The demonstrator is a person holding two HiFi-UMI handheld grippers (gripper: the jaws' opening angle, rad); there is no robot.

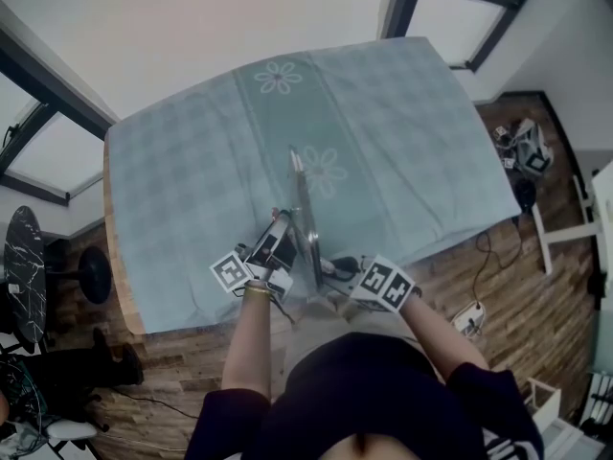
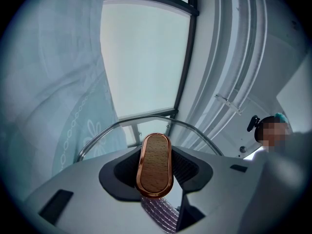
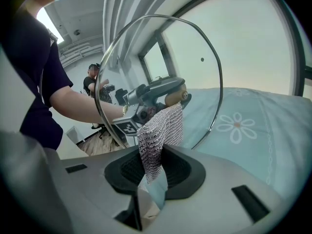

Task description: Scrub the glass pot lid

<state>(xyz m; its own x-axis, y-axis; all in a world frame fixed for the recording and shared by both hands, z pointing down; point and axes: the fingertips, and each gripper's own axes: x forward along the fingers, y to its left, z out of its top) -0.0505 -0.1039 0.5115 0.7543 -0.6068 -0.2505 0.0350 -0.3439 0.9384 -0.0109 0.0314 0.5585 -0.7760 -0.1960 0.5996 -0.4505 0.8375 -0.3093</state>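
Observation:
The glass pot lid (image 1: 304,209) stands on edge above the table's near side, seen edge-on from the head view. My left gripper (image 1: 272,251) is shut on the lid's wooden, copper-rimmed knob (image 2: 155,165), with the lid's steel rim (image 2: 141,120) arcing behind it. My right gripper (image 1: 337,270) sits on the lid's other side, shut on a silvery chainmail scrubber (image 3: 161,133). The scrubber hangs against the glass (image 3: 195,67) near its centre, over the knob's screw. The scrubber (image 2: 161,212) also shows through the glass in the left gripper view.
A light blue cloth with flower prints (image 1: 316,123) covers the table. A black stool (image 1: 94,274) stands left of it, and cables and gear (image 1: 522,147) lie on the wooden floor at right. Another person (image 3: 92,84) stands far back.

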